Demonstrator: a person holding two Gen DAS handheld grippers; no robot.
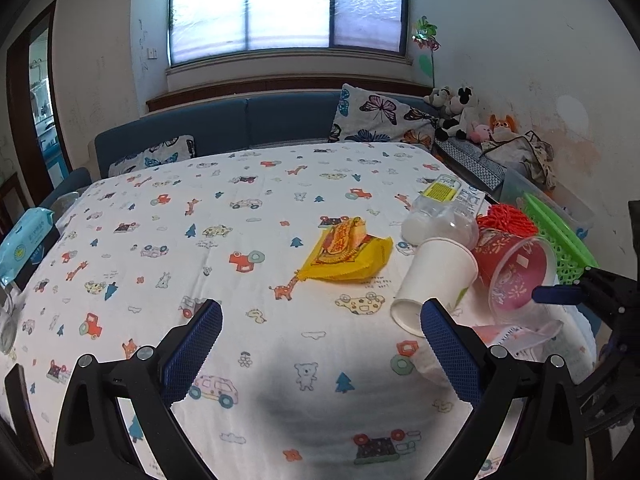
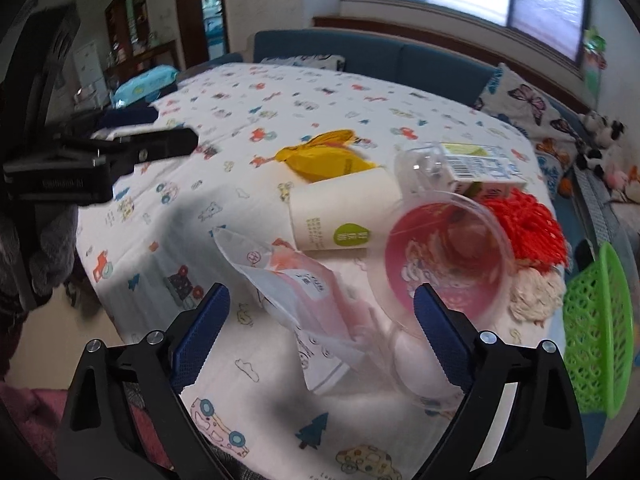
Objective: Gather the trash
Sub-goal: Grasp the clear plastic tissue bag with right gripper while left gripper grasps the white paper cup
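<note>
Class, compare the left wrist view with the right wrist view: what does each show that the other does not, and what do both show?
Only the left wrist view: the whole window and the plastic bottle's white bottom end.
Only the right wrist view: the pale frayed wad beside the red mesh, and the cupboards through the doorway.
Both: the yellow wrapper, the tipped white paper cup, the red-printed clear cup, the green basket and the blue wipes pack.

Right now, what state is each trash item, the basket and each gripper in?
White paper cup: on its side.
Clear plastic cup with red print: on its side.
Clear plastic bottle: lying down.
Yellow snack wrapper: crumpled, flat.
Green plastic basket: tilted on edge.
Left gripper: open, empty.
Right gripper: open, empty.
</note>
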